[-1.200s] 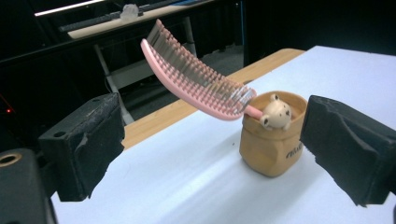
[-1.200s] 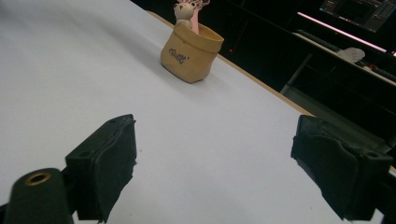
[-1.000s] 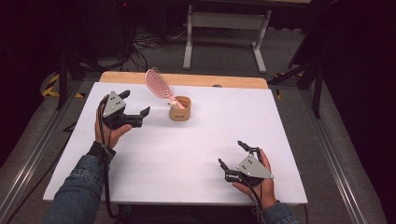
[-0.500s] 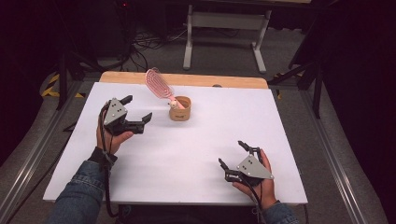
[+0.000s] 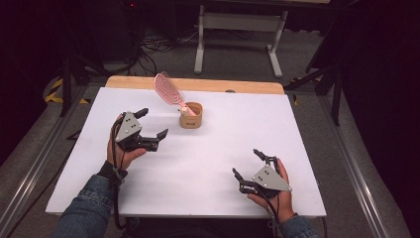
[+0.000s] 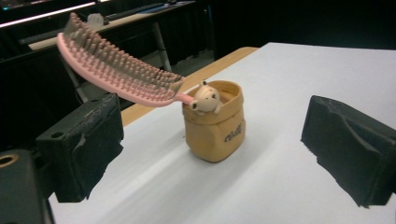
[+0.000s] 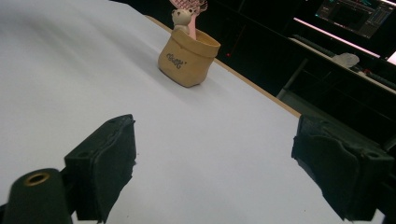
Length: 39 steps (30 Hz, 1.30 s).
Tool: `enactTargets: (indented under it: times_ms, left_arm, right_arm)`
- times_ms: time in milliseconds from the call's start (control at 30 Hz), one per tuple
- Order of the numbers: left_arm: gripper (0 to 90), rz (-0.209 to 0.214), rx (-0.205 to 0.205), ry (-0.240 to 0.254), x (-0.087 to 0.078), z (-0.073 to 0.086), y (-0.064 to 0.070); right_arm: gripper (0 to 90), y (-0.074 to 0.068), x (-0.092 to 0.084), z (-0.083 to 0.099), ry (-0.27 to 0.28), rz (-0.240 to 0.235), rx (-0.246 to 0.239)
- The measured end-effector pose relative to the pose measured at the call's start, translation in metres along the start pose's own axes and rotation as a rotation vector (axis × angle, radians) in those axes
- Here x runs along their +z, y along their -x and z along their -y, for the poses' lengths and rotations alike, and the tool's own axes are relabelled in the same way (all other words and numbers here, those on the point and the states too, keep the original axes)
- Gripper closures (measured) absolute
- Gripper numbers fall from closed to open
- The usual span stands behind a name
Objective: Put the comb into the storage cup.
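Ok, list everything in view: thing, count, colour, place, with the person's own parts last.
hairbrush: one, pink, standing handle-down in the cup, head leaning out toward the far left
cup: one, tan, soft-sided, small bear figure at its rim, far centre of the table
table: one, white top with a wooden strip along the far edge
stand: one, grey, on the floor beyond the table
cables: several, black, on the floor beyond the table
left gripper: one, black, jaws open, left of the cup
right gripper: one, black, jaws open, near right
sleeves: two, blue denim, near edge
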<state>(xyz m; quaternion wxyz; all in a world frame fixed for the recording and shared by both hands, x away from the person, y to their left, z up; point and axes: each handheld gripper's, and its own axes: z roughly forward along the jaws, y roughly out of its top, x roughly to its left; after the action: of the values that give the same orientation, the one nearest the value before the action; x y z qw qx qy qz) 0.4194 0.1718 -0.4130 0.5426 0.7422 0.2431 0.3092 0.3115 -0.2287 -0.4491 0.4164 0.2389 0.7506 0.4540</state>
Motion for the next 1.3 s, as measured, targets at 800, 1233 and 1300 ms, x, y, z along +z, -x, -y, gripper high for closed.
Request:
enactTargets:
  times_ms: [800, 1233, 1300]
  left_arm:
    - [6.3, 0.092, 0.036, -0.006, -0.011, 0.001, 0.031]
    - [5.8, 0.127, 0.051, -0.004, -0.02, -0.001, 0.04]
    - [6.1, 0.132, 0.054, -0.003, -0.022, -0.001, 0.041]
  right_arm:
    - [13.3, 0.0, -0.001, -0.001, 0.001, -0.002, 0.001]
    - [13.3, 0.0, -0.002, -0.001, 0.006, -0.001, 0.003]
    - [13.2, 0.0, -0.003, -0.001, 0.007, 0.0, 0.002]
